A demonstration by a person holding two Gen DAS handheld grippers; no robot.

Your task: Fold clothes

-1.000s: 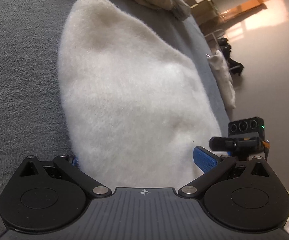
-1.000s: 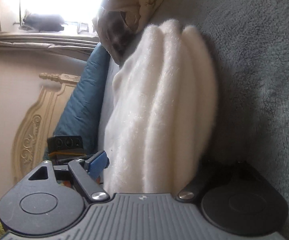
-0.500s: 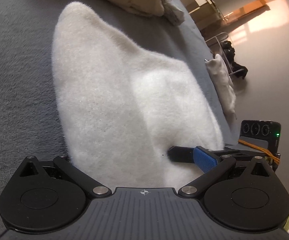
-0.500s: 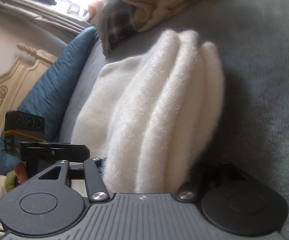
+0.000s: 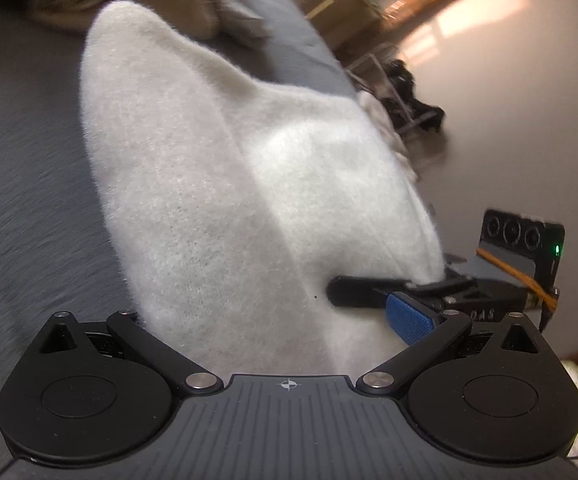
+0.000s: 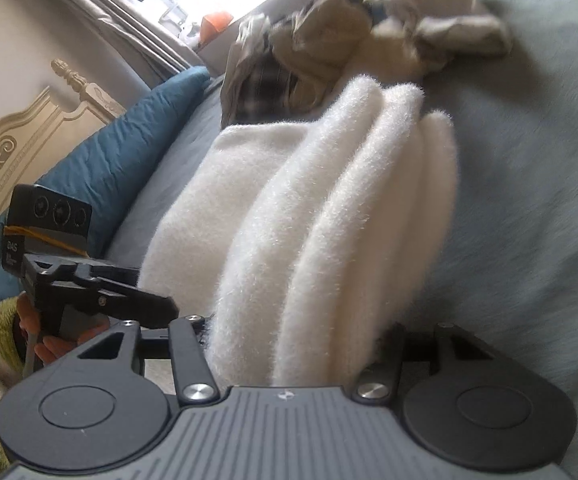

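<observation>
A fluffy white garment (image 5: 217, 184), folded in thick layers (image 6: 329, 220), lies between both grippers above the grey bed cover (image 5: 21, 200). The cloth fills my left gripper (image 5: 273, 320). Its blue pad (image 5: 409, 318) shows at the right, pressed to the cloth, and the other finger is buried under it. My right gripper (image 6: 293, 332) is shut on the stacked folds, both pads hidden in the pile. In the left wrist view the right gripper's black finger (image 5: 369, 290) presses the garment's near edge. The left gripper's finger (image 6: 145, 304) holds the other end in the right wrist view.
A heap of beige and plaid clothes (image 6: 329, 40) lies further up the bed. A blue quilt (image 6: 109, 152) and a cream carved headboard (image 6: 17, 140) stand at the left. A hand in a green cuff (image 6: 49, 344) holds the left gripper. Shoes and a rack (image 5: 409, 92) are on the floor.
Both grippers have risen and the garment's near end has come up with them. The right jaws have narrowed onto the folds and the right view has rolled.
</observation>
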